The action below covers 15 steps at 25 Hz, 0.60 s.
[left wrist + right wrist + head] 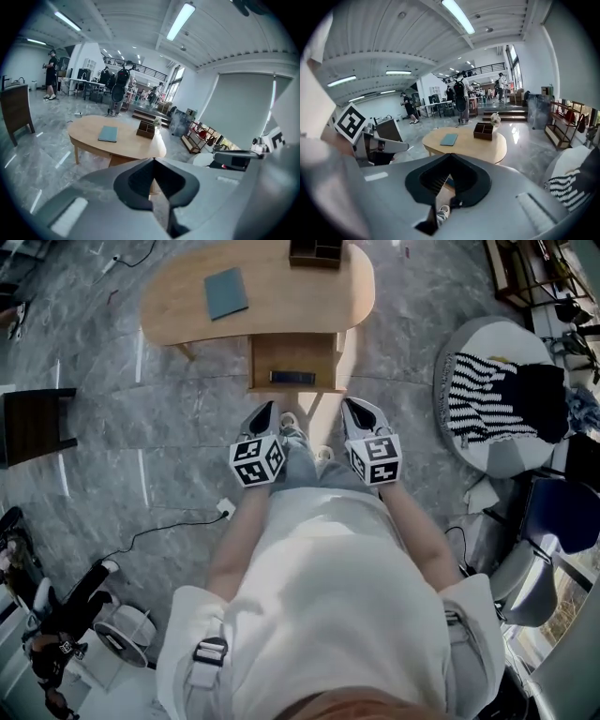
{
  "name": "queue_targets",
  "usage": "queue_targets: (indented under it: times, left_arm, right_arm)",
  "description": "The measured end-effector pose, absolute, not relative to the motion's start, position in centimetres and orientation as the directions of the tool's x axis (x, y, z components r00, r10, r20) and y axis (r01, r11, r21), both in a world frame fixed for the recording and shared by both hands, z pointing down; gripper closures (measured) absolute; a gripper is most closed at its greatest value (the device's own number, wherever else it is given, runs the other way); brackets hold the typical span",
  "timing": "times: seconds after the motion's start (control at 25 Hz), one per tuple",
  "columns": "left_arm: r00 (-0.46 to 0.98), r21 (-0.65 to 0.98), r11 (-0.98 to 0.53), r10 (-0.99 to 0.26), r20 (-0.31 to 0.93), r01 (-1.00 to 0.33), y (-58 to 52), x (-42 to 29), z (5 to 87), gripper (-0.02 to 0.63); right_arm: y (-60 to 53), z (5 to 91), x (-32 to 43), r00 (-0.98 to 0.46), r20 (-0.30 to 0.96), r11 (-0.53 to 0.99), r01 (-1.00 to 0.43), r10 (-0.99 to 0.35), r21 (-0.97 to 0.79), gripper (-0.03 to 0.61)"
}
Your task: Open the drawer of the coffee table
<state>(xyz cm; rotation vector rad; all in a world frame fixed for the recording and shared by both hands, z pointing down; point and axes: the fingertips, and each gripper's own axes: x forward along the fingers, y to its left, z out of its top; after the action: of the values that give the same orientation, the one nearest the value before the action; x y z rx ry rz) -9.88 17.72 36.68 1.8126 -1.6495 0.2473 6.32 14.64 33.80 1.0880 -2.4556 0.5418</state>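
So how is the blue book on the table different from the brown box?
The book is flat and blue-green; the box is dark brown and stands taller. The book is shut; the box is open on top, with compartments. The book lies further in on the tabletop, the box by its far edge. Both rest on the wooden coffee table.

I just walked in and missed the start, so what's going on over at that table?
A person stands in front of a wooden coffee table, holding the left gripper and the right gripper side by side above their feet. Both grippers are shut and hold nothing. The table's drawer is pulled out towards the person, with a dark flat item inside. A teal book and a dark organizer box sit on the tabletop.
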Motion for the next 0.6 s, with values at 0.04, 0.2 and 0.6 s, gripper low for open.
queue_targets:
  times: [0.04,0.2,0.6]
  left_arm:
    - [0.193,0.345,0.009,-0.815,0.547,-0.939,18.3,-9.2,36.2,0.614]
    - [0.226,0.33,-0.048,-0.82,0.526,-0.943,19.9,-6.9,34.0,0.614]
    - [0.252,0.293,-0.125,-0.859,0.446,-0.948,22.0,-3.5,29.6,0.614]
  right_arm:
    - [15.2,33.2,6.6,-0.627,0.49,0.626,-0.756,-0.606,-0.193,0.577]
    - [17.1,31.2,7.3,-0.66,0.449,0.642,-0.734,-0.602,-0.219,0.577]
    - [20.0,27.8,7.7,-0.72,0.37,0.699,-0.682,-0.587,-0.216,0.577]
